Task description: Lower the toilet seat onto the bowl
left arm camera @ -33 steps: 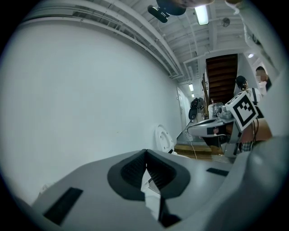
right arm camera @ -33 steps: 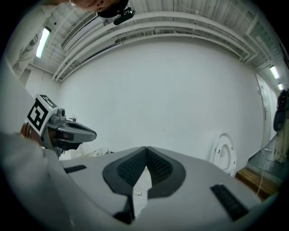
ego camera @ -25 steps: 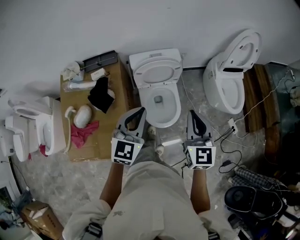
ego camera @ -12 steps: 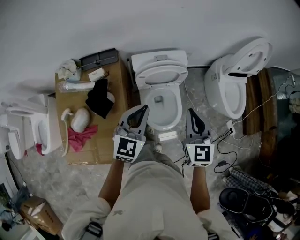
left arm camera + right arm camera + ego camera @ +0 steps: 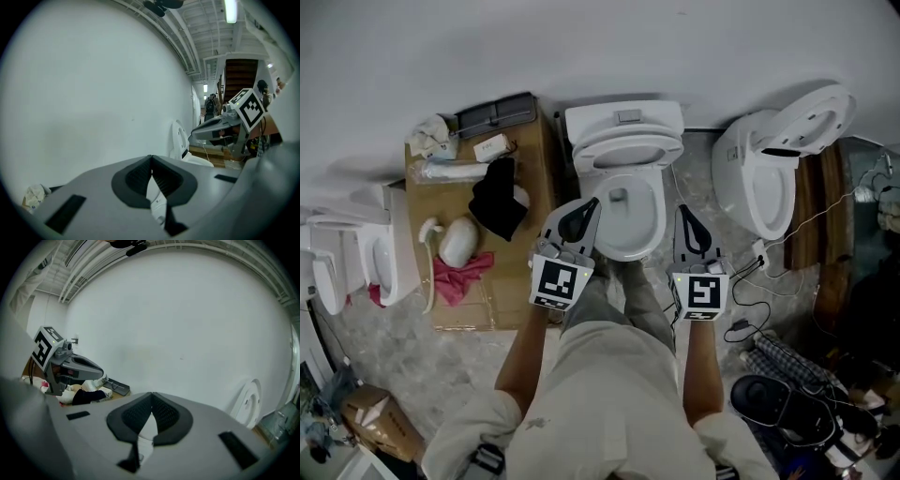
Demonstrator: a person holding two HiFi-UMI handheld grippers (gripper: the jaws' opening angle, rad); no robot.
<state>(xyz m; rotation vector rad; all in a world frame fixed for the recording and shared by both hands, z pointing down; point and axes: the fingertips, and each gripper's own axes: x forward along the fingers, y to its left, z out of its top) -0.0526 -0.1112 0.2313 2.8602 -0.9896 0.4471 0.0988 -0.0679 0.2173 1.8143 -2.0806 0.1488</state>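
Quick update from us. Over the last second we've stepped right up to the toilet (image 5: 623, 120). It used to sit a bit ahead of the grippers, and now its bowl (image 5: 654, 221) lies between them. The seat (image 5: 673, 150) hasn't budged and is still tipped up against the tank, so the actual lowering hasn't started, just the approach. The left gripper (image 5: 592, 201) is just beside the bowl's left rim and the right gripper (image 5: 682, 208) is just beside its right rim. Both have their fingers pressed together with nothing in them, and neither touches the seat. We reckon the next bit is reaching past the bowl to hook or nudge the top of the seat forward. Closed tips would do fine for a push.

As for the room, there's a plain white wall (image 5: 581, 47) behind the toilet and a grey mottled floor (image 5: 412, 375) under it. A second toilet (image 5: 750, 183) stands to its right with the lid up, and a third toilet (image 5: 370, 262) is well off to its left. Just left of the toilet is a sheet of cardboard (image 5: 502, 286) with a black cloth (image 5: 497, 199) and a pink cloth (image 5: 461, 272) on it. Cables (image 5: 769, 272) trail over the floor to the right.
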